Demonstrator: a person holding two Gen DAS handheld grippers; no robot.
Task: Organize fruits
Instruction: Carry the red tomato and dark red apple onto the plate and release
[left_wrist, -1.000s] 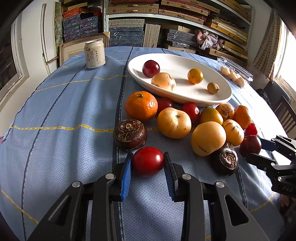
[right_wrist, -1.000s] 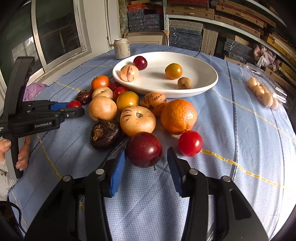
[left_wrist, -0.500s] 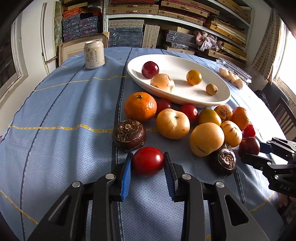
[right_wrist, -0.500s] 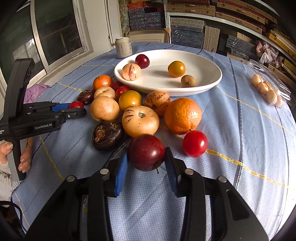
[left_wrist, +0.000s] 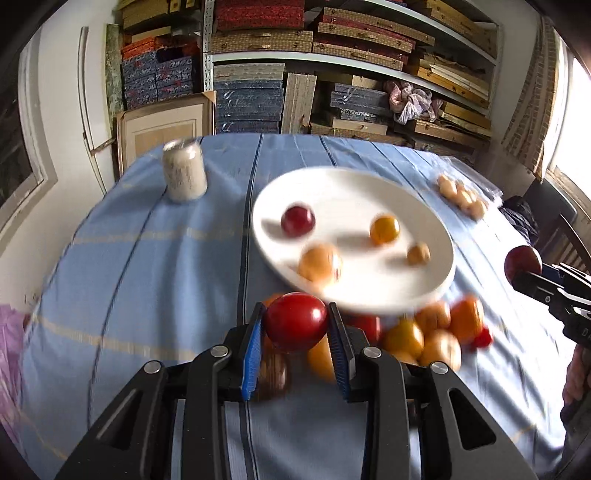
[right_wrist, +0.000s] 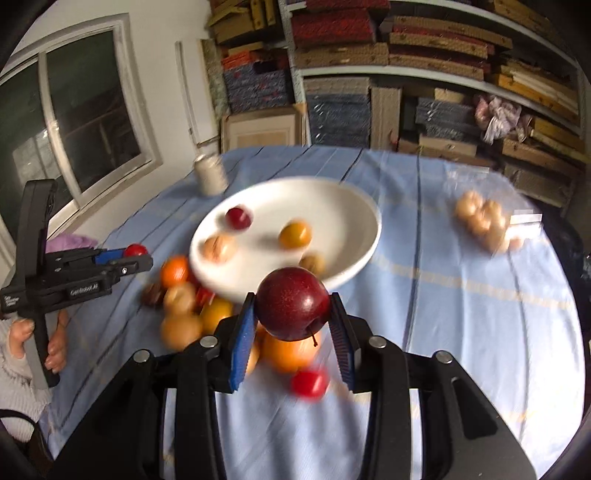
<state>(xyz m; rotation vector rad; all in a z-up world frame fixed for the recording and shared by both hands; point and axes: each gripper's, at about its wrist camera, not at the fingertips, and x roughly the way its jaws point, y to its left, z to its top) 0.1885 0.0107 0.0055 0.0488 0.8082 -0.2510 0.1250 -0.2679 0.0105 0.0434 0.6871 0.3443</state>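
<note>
My left gripper (left_wrist: 296, 322) is shut on a bright red tomato (left_wrist: 295, 322) and holds it above the table, short of the white oval plate (left_wrist: 439, 273). My right gripper (right_wrist: 292, 309) is shut on a dark red plum (right_wrist: 291, 308) with a short stem, also lifted clear of the cloth. The plate (right_wrist: 364, 243) carries a dark red plum (left_wrist: 297, 220), a yellow fruit (left_wrist: 385, 229), a pale orange fruit (left_wrist: 320, 263) and a small brown one (left_wrist: 418, 253). A blurred heap of orange, yellow and red fruit (left_wrist: 432, 334) lies on the blue cloth below the plate.
A pale drink can (left_wrist: 184, 174) stands at the table's far left. A clear bag of small tan fruits (left_wrist: 463, 195) lies at the far right. Shelves stacked with boxes fill the wall behind. A loose red tomato (right_wrist: 309, 383) lies on the cloth by my right gripper.
Both grippers rose off the cloth with their fruit, and the table now looks farther away and blurred. The right jaws closed onto the dark plum before the lift.
</note>
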